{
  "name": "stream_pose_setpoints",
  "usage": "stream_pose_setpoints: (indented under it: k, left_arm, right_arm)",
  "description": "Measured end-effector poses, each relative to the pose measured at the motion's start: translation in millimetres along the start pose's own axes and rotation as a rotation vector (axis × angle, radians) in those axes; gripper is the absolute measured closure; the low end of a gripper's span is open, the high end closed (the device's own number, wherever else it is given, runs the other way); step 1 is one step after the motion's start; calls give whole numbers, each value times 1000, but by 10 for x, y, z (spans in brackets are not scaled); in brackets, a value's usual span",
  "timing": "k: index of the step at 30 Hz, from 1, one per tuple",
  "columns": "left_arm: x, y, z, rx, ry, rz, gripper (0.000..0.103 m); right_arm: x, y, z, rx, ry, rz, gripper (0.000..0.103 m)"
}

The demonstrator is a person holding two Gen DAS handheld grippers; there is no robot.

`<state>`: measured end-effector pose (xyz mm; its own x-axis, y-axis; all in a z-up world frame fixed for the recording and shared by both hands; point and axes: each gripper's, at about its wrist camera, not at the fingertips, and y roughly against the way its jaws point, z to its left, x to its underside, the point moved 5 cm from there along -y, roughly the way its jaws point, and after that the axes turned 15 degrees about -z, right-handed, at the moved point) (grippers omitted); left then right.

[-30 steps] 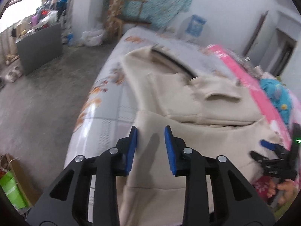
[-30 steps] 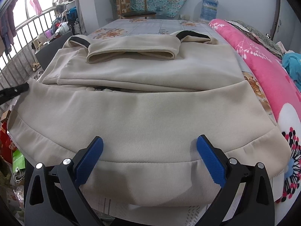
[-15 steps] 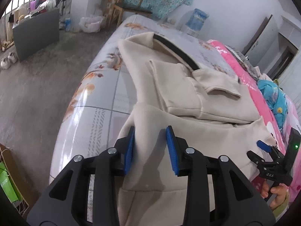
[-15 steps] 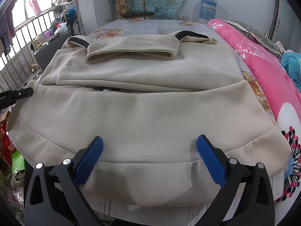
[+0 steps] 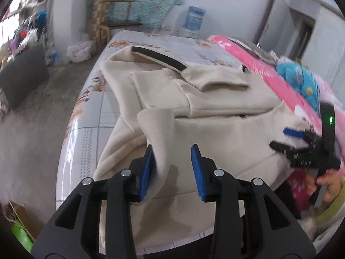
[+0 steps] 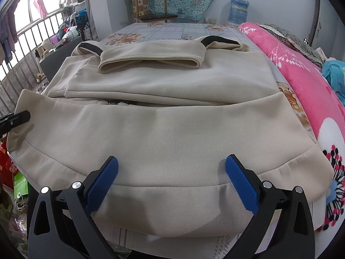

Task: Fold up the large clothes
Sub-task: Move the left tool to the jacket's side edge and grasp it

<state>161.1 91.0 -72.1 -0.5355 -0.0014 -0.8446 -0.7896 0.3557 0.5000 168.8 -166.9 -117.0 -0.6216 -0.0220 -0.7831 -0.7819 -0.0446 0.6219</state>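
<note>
A large beige garment point(image 6: 168, 116) with black-trimmed parts lies partly folded on the bed; its lower hem hangs toward the near edge. In the left wrist view the garment point(image 5: 215, 127) has its left corner lifted up between my fingers. My left gripper point(image 5: 172, 170) is open, with that raised fabric against its left pad point(image 5: 146, 172). Its tip shows at the garment's left edge in the right wrist view point(image 6: 19, 117). My right gripper point(image 6: 170, 181) is wide open just above the hem; it also shows at the garment's right side in the left wrist view point(image 5: 295, 138).
The bed point(image 6: 172, 29) has a grey floral sheet. A pink blanket point(image 6: 301, 82) runs along the right side. A wooden chair point(image 6: 151, 6) and water bottle point(image 6: 238, 10) stand beyond the bed. Clutter and bags point(image 6: 20, 187) lie on the floor at left.
My left gripper has opened wider and swung in over the garment's left corner, which now stands up between the fingers. The right gripper has barely moved.
</note>
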Motion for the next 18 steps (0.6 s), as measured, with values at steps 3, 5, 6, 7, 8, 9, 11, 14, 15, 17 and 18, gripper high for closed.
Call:
stream_pose_setpoints:
  k: [3,5,6,7,8,9,11,14,15,17,18]
  left_arm:
    - [25,-60,54,-76,-28,22,68]
    - [16,-90,144,-129,-13,32,68]
    - [9,-115,197,-153,3,42,68]
    - [9,-127,228,-162,13,45,68]
    - [11,-148,261,-171,28,53,68]
    - [20,-160,278,-177,36,59,68]
    - [28,-179,276,-202,33,63,68]
    - [46,-196,203,-262,-27,65,69]
    - [53,-200,181,-279,-45,64,70]
    - [62,-198,116,-330,-95,57,73]
    - [64,-199,100,-344,-109,56,74]
  right_arm:
    - [2,0,-1,0,0,1,6]
    - [1,-1,0,0,0,1,6]
    - [2,-1,0,1,0,1,6]
    - [1,-2,-2,0,0,0,6]
    - [1,-2,-2,0,0,0,6]
    - [1,-2,-2,0,1,0,6]
    - [2,-1,-1,0,1,0,6]
    - [1,-1,-1,0,0,-1,6]
    - [1,0,-2,-1,1,-2,6]
    - [1,6,-9,-4,0,-1,6]
    - [-2,12,-14,-8,-4,1,6]
